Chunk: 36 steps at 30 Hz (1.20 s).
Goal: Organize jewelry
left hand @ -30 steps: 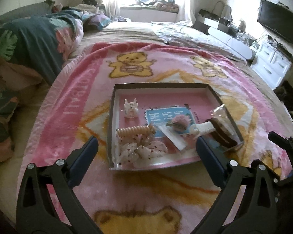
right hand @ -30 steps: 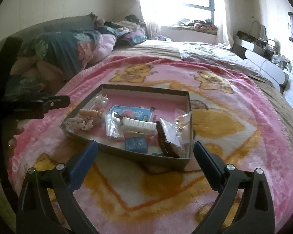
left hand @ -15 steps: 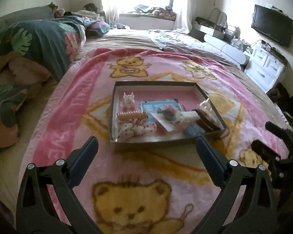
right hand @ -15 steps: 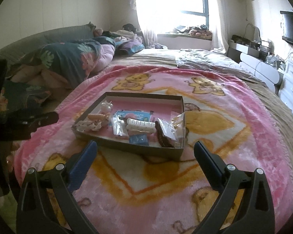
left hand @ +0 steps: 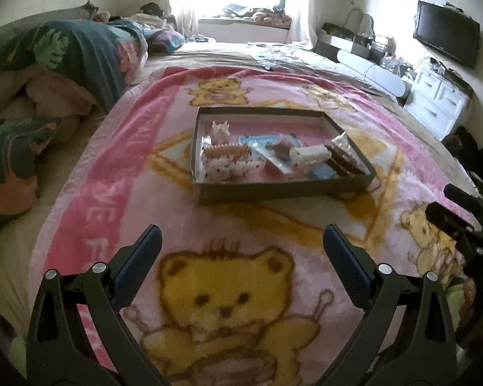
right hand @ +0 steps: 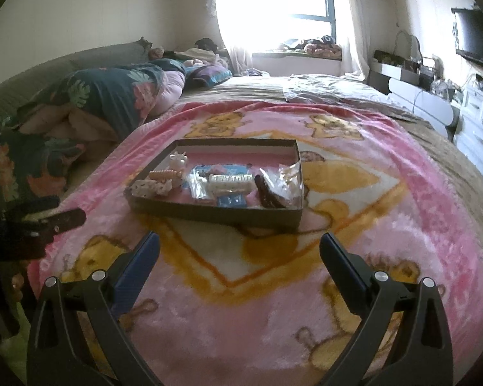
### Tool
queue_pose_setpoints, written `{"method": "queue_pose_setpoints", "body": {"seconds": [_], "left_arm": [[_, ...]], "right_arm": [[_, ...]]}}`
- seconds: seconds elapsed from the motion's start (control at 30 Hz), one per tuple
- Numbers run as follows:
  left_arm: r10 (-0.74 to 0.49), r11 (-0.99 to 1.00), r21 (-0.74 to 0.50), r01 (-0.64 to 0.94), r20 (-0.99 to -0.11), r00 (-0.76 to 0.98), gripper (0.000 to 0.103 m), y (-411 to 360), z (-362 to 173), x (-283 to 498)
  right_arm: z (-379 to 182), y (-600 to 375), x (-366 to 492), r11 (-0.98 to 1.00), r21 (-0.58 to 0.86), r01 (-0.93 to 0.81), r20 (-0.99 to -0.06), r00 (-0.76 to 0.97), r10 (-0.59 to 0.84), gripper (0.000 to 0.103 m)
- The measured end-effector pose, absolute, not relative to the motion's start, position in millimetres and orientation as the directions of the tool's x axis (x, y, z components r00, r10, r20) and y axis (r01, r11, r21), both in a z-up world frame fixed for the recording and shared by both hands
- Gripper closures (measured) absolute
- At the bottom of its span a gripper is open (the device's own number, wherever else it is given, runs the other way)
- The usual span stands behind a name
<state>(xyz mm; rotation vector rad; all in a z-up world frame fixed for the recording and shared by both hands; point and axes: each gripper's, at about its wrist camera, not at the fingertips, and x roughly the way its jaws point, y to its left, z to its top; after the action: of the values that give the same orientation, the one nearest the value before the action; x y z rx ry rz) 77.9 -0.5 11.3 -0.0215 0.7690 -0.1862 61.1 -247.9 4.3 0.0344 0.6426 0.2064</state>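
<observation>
- On the far left we see a bunched leaf-print duvet [left hand: 64, 61] lying along the edge of the bed, beside the pink bear-print blanket [left hand: 119, 167].
- Our left gripper [left hand: 241, 244] hovers over the blanket, its jaws spread wide with nothing between them, well short of the tray.
- The shallow cardboard tray [left hand: 283, 189] sits flat on the blanket ahead of both grippers, holding all the accessories.
- At the tray's left end we find a small white claw clip [left hand: 220, 130], a beige comb-like clip [left hand: 227, 151] in front of it, and spotted fabric bows [left hand: 232, 168] nearest the front wall.
- In the middle lies a blue card [right hand: 222, 170] with a white toothed clip [right hand: 231, 181] resting partly over it.
- At the right end a dark brown clip [right hand: 269, 193] lies beside a clear plastic packet [right hand: 288, 173] leaning on the tray's wall.
- Our right gripper [right hand: 240, 244] also hangs above the blanket, jaws wide apart and holding nothing, apart from the tray.
- On the far right stand a white dresser [left hand: 441, 99] and a wall-mounted television [left hand: 447, 40].
</observation>
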Motion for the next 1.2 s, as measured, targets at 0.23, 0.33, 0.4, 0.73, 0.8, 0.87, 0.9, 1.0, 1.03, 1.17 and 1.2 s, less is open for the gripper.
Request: {"method": "queue_pose_setpoints", "body": {"seconds": [0.23,0.33,0.4,0.73,0.8,0.87,0.9,1.0,1.03,1.17,1.2], "left_arm": [[-0.168,0.985,-0.082,0.155,-0.693,0.702,0.009,-1,1,70],[-0.173,0.984,-0.094,0.150,-0.695,0.698,0.009,1,-1,69],[-0.175,0.984,-0.098,0.150,-0.697,0.695,0.009,2,-3,68],[-0.174,0.985,-0.109,0.137,-0.703,0.689,0.009,6,-7,69],[-0.173,0.985,-0.109,0.135,-0.703,0.690,0.009,6,-7,69],[-0.174,0.984,-0.110,0.137,-0.704,0.689,0.009,6,-7,69],[-0.173,0.985,-0.110,0.135,-0.702,0.690,0.009,6,-7,69],[-0.169,0.985,-0.104,0.134,-0.703,0.691,0.009,6,-7,69],[-0.174,0.985,-0.109,0.137,-0.704,0.689,0.009,6,-7,69],[-0.171,0.985,-0.107,0.136,-0.704,0.689,0.009,8,-5,68],[-0.173,0.985,-0.108,0.136,-0.704,0.688,0.009,8,-5,69]], "right_arm": [[-6,-245,53,0.978,0.113,-0.177,-0.600,0.772,0.209,0.004],[-9,-246,51,0.978,0.122,-0.170,-0.603,0.770,0.209,0.004],[-11,-247,51,0.977,0.135,-0.164,-0.606,0.766,0.213,0.004],[-17,-245,52,0.976,0.139,-0.170,-0.619,0.754,0.219,0.004],[-18,-245,52,0.975,0.140,-0.170,-0.621,0.752,0.220,0.004],[-18,-245,52,0.976,0.140,-0.169,-0.621,0.753,0.220,0.004],[-18,-245,52,0.975,0.142,-0.169,-0.621,0.752,0.220,0.004],[-18,-244,52,0.976,0.139,-0.170,-0.621,0.752,0.219,0.004],[-18,-245,52,0.975,0.140,-0.171,-0.621,0.752,0.221,0.004],[-18,-245,52,0.976,0.140,-0.169,-0.621,0.752,0.220,0.004],[-18,-245,52,0.976,0.141,-0.168,-0.620,0.753,0.220,0.004]]}}
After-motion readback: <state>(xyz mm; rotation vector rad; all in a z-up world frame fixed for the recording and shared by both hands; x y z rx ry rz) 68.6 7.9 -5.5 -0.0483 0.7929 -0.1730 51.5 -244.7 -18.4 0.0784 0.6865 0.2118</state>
